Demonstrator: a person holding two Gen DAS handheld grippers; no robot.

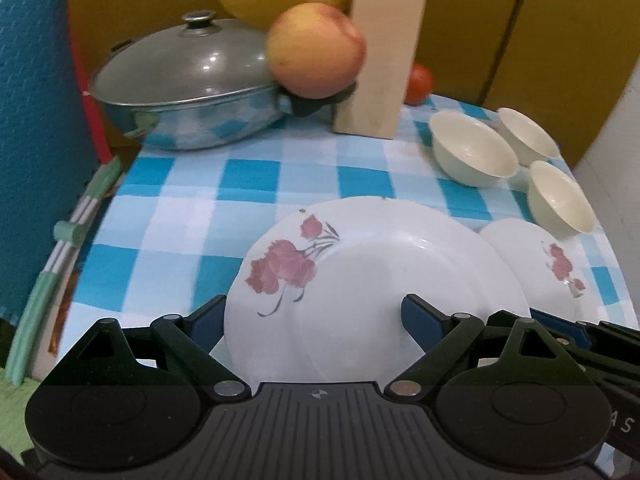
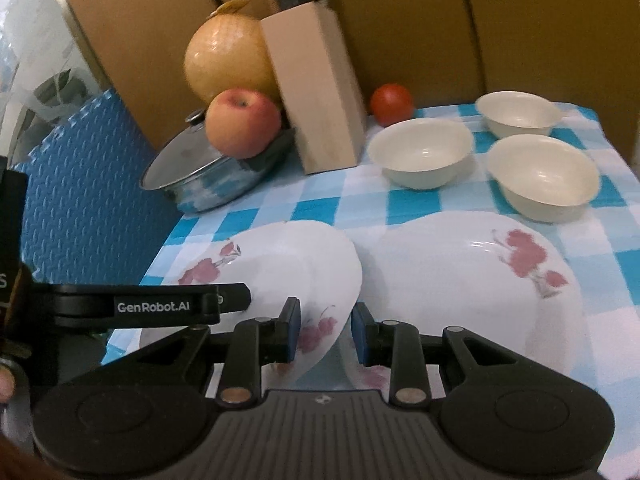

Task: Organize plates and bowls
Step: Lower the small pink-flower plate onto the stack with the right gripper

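Observation:
A white plate with red flowers (image 1: 372, 280) lies between the wide-open fingers of my left gripper (image 1: 312, 320), over the checked cloth. In the right wrist view the same plate (image 2: 280, 264) looks lifted and tilted, its right edge between the jaws of my right gripper (image 2: 324, 330), which stand close around the rim. A second flowered plate (image 2: 460, 280) lies flat to the right; it also shows in the left wrist view (image 1: 536, 256). Three cream bowls (image 2: 420, 152) (image 2: 518, 114) (image 2: 544, 176) stand apart at the back right.
A lidded steel pan (image 1: 188, 92) stands at the back left with an apple (image 1: 316, 50) on its handle. A wooden knife block (image 1: 380, 48), a large yellow fruit (image 2: 228, 56) and a tomato (image 2: 391, 103) stand by the brown wall. Blue foam mat (image 2: 88, 216) is left.

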